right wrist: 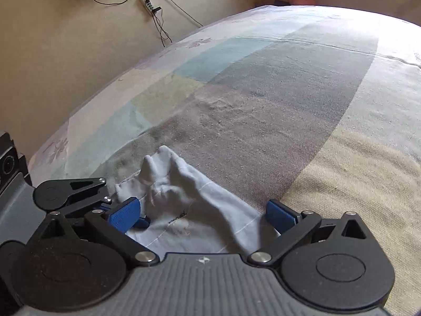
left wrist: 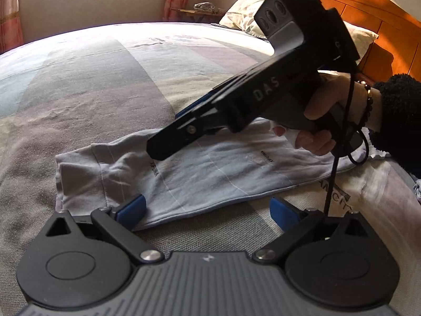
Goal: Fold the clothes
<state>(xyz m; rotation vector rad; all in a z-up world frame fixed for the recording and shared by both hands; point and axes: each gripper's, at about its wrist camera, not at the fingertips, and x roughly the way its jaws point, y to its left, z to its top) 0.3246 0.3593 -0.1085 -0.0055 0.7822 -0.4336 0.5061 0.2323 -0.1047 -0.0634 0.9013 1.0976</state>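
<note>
Since the pale blue garment (left wrist: 205,168) lies flat on the bed (left wrist: 86,84), near edge toward both tools, the fold wants even grips. Left tool (left wrist: 208,212) is released, spread over the near hem; right tool (right wrist: 201,214) is also released, w/ bunched cloth between its pads. Clench both on one layer, lift together, keep hem taut.

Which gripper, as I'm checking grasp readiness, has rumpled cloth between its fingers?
The right gripper: the pale garment rises in a rumpled peak between its open fingers. The left gripper, also open, straddles flat-lying cloth.
</note>
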